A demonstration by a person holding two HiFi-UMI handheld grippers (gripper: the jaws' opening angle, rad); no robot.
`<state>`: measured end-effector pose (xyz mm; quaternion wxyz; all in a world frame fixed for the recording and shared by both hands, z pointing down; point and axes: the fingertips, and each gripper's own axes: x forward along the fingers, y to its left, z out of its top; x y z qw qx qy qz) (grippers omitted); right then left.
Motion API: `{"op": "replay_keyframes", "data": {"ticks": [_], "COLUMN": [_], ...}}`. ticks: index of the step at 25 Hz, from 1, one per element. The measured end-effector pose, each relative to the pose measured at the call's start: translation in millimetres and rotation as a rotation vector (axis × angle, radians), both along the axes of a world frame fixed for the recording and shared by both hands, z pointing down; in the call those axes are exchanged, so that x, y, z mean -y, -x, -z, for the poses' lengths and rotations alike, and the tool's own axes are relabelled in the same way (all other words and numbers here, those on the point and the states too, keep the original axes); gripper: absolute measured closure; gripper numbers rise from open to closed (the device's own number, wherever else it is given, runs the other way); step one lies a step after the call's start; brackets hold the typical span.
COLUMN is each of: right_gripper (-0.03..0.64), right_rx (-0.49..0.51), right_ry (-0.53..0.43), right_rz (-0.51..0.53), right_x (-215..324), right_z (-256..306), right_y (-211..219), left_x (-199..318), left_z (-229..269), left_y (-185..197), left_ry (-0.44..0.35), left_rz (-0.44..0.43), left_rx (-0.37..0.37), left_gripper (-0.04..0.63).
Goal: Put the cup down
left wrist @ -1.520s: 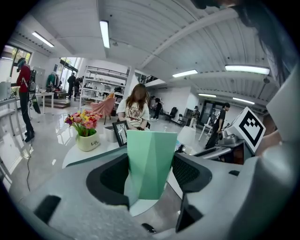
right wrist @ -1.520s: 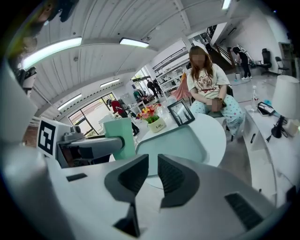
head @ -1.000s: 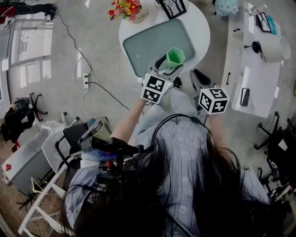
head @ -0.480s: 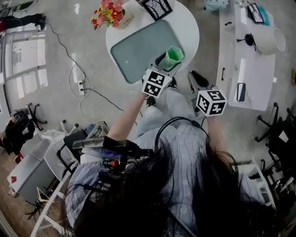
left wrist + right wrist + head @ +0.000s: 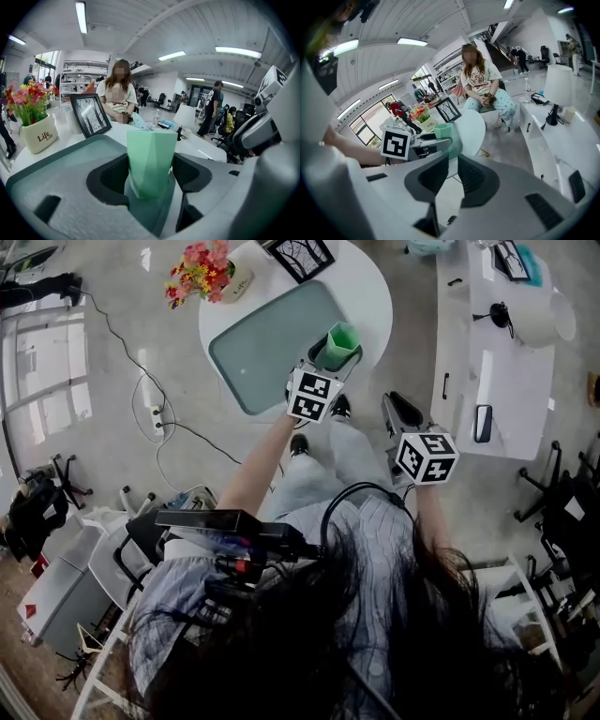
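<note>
A: Big office hall, grey floor (image 5: 122, 484), round white bench (image 5: 373, 298) at the top centre of the head view. And the left tongs (image 5: 151, 180)?

B: Clamped on the green cup (image 5: 151, 157) from both sides. Held upright, mouth up.

A: Where exactly?

B: Upper centre of the head view, over the lower right corner of the grey-green tray (image 5: 262, 343). Touching it or just above it, hard to tell.

A: Right tongs (image 5: 451, 176)?

B: Right of centre, off the round bench, over the floor. Only a narrow gap between the pads, nothing in it.

A: Farther out?

B: Flower pot (image 5: 202, 273) and picture frame (image 5: 298, 254) beyond the tray at the top edge. Long white bench (image 5: 506, 381) with a lamp (image 5: 542, 320) at the upper right.
</note>
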<state>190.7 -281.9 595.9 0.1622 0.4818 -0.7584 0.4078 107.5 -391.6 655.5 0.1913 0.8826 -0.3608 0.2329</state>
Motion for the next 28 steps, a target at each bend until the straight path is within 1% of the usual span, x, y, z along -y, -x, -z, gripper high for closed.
{"op": "replay_keyframes", "data": {"ticks": [3, 10, 15, 20, 28], "right_gripper": [0.541, 0.541, 0.541, 0.541, 0.541], "right_rx": [0.000, 0.003, 0.011, 0.011, 0.009], "right_ry": [0.004, 0.000, -0.007, -0.013, -0.021], "right_rz": [-0.016, -0.011, 0.001, 0.016, 0.030], "right_x": [0, 5, 9, 9, 5], "right_z": [-1, -1, -1, 0, 2], "right_y": [-6, -9, -5, -1, 4], "left_x": [5, 9, -1, -16, -19], "left_z": [-3, -6, -13, -23, -27], "left_y": [-6, -12, -9, -4, -3], "left_ry": [-0.009, -0.028, -0.025, 0.001, -0.003], "left_rz": [-0.004, -0.004, -0.001, -0.036, -0.044], "left_rx": [0.002, 0.013, 0.028, 0.079, 0.090], "left_gripper": [0.290, 0.291, 0.291, 0.291, 0.295]}}
